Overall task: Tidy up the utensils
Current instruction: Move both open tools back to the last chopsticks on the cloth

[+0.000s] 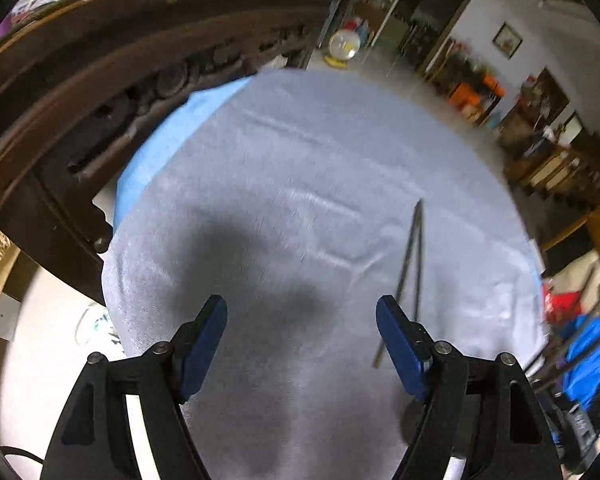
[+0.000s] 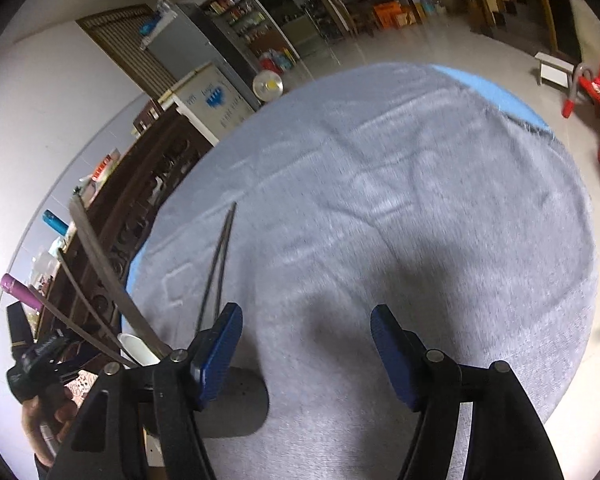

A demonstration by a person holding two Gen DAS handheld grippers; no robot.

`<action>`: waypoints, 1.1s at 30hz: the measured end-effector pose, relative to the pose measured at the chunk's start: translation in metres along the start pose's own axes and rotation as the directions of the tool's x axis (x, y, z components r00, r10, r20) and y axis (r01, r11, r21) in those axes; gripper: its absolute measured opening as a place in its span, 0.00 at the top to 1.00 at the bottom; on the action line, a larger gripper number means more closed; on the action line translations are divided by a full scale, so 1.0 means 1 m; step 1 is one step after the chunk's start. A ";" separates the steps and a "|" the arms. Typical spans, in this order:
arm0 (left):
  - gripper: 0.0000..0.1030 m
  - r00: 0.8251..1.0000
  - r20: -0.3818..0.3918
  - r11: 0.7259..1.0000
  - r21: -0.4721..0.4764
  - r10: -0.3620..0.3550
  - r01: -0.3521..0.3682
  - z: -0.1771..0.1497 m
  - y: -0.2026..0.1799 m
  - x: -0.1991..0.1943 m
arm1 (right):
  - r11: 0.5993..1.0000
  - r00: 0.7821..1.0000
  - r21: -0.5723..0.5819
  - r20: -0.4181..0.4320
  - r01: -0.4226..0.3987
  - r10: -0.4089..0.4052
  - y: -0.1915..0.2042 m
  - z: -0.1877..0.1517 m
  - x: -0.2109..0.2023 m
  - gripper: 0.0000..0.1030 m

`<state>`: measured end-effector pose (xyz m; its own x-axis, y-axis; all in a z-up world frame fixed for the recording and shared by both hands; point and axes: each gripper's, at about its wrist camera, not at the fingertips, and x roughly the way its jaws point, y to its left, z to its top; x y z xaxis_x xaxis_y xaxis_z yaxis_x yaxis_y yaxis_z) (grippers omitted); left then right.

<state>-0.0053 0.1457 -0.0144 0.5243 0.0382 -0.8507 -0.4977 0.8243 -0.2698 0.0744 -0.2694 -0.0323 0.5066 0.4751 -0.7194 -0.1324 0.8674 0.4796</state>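
- Chopsticks [image 1: 411,264] — a dark, thin pair, lying flat on the grey cloth [image 1: 300,168], tips meeting at the far end and splaying slightly toward the near end.
- Seen again from the right wrist as chopsticks [image 2: 220,256], running from mid-cloth down toward the left finger of that claw.
- Left gripper [image 1: 301,312] spread wide above the cloth, nothing between its blue pads [image 1: 202,344]; near end of the pair just beside the right-hand pad, whether touching or not cannot be told.
- Right gripper [image 2: 306,320] also spread wide, nothing between the fingers [image 2: 392,352]; lower end of the pair hidden behind the left pad.
- Grey cloth draped over a table, with a light blue underlayer [image 1: 160,148] peeking out at the edge.
- Dark carved wooden furniture [image 1: 100,80] just beside the table on the left.
- At the lower left of the right wrist view — a round holder [image 2: 236,400] standing on the cloth, partly hidden by the claw, with long flat metal handles [image 2: 100,256] and a white spoon [image 2: 138,348] sticking up out of it.
- A hand [image 2: 46,416] at the far lower left edge, gripping black hardware.
- Background blurred: a red chair [image 2: 596,88], a white fan [image 2: 267,86], shelving along the walls.
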 end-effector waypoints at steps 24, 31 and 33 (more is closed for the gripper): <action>0.25 0.982 -0.143 0.977 0.190 0.127 -0.099 -0.008 -0.030 0.074 | 0.992 0.964 -0.096 -0.247 0.078 -0.100 -0.014 0.040 0.075 0.32; 0.25 0.979 -0.166 0.977 0.193 0.120 -0.087 -0.006 -0.032 0.090 | 0.973 0.919 -0.231 -0.380 0.015 -0.104 0.026 0.099 0.132 0.32; 0.25 0.978 -0.170 0.978 0.188 0.119 -0.086 -0.004 -0.032 0.094 | 0.961 0.896 -0.276 -0.432 -0.021 -0.105 0.049 0.110 0.154 0.32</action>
<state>0.0567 0.1209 -0.0878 0.3360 0.0392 -0.9411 -0.4023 0.9094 -0.1058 0.2396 -0.1703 -0.0644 0.0994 0.3984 -0.9118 -0.3729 0.8645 0.3371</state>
